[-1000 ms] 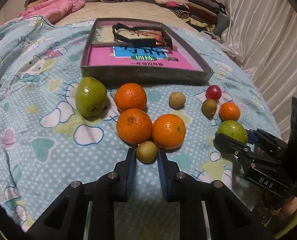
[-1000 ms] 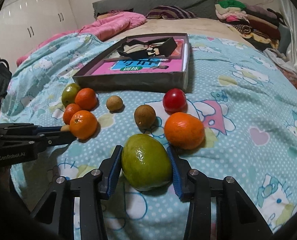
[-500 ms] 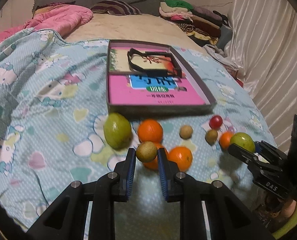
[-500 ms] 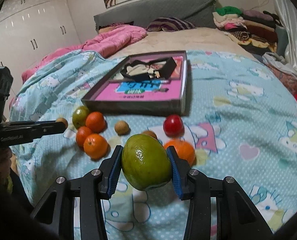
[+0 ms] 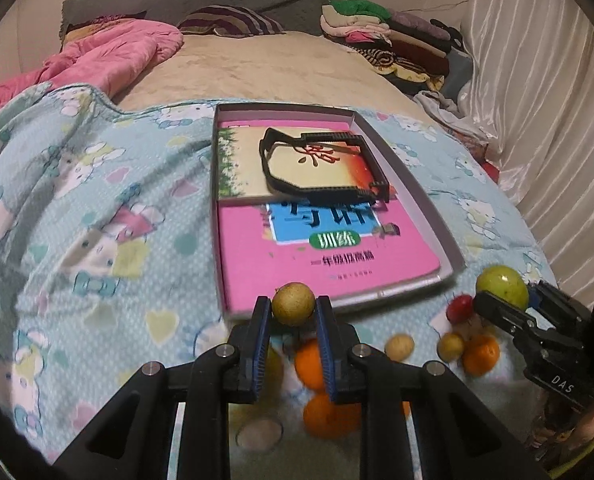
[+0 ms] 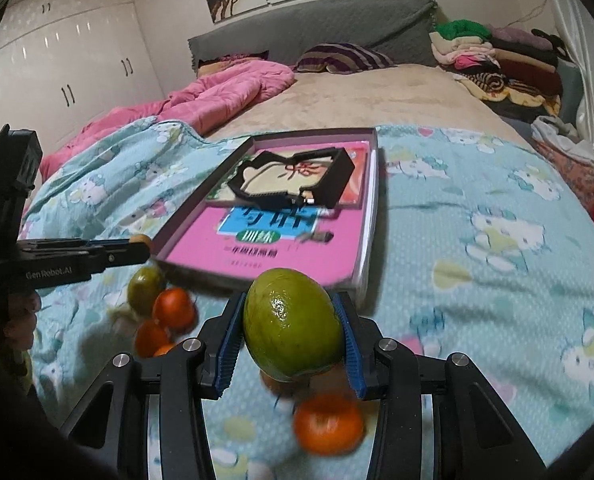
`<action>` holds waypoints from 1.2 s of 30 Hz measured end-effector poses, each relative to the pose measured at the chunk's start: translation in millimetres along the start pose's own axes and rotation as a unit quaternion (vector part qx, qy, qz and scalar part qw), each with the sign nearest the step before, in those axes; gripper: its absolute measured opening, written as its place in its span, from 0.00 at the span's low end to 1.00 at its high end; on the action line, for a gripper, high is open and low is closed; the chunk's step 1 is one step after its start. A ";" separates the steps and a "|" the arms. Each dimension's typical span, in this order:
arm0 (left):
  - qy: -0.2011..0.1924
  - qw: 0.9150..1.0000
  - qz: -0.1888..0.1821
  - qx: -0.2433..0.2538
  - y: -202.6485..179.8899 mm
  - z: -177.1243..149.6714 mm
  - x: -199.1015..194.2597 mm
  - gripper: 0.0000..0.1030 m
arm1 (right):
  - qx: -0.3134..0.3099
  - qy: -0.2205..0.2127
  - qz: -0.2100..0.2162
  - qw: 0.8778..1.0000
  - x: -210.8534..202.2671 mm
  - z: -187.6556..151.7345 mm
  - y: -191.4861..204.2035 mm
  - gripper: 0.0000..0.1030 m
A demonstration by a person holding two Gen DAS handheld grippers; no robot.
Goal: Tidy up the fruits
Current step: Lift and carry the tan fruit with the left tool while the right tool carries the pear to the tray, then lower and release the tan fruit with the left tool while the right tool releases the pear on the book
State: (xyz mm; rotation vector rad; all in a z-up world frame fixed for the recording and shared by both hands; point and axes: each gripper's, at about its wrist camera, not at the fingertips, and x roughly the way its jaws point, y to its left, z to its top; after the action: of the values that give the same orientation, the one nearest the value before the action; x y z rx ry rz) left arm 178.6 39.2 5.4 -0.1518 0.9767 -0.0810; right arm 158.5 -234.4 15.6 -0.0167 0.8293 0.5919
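The left gripper (image 5: 293, 314) is clamped on a small tan round fruit (image 5: 293, 303), held above the bedspread (image 5: 97, 208) just short of the box's near edge. The right gripper (image 6: 289, 332) grasps a large green fruit (image 6: 291, 320), also lifted. Below them, oranges (image 5: 331, 414) and other small fruits lie blurred on the bedspread. Beyond sits the shallow grey box (image 5: 437, 224), holding a pink book (image 5: 297, 248) with a black frame (image 5: 325, 166) on top.
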 end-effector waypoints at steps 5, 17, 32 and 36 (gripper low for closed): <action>0.009 1.000 0.006 0.007 -3.1 14.8 20.8 0.22 | -0.020 0.012 0.004 1.000 26.4 24.1 -0.2 0.44; 0.030 0.999 0.010 0.024 -5.9 20.8 50.2 0.22 | -0.057 0.052 0.006 0.997 78.6 53.0 -0.8 0.44; 0.039 0.999 0.017 0.025 -2.3 19.9 65.5 0.22 | -0.072 0.094 -0.010 0.993 103.3 47.3 -3.8 0.44; 0.038 0.999 0.011 0.018 0.3 20.0 65.1 0.22 | -0.076 0.095 -0.014 0.992 104.0 45.5 -2.4 0.45</action>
State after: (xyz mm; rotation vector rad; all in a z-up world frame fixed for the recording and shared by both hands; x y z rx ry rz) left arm 231.5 32.4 -37.0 -0.1056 1.0526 -0.0836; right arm 245.6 -174.8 -26.2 -0.2262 0.9662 0.6327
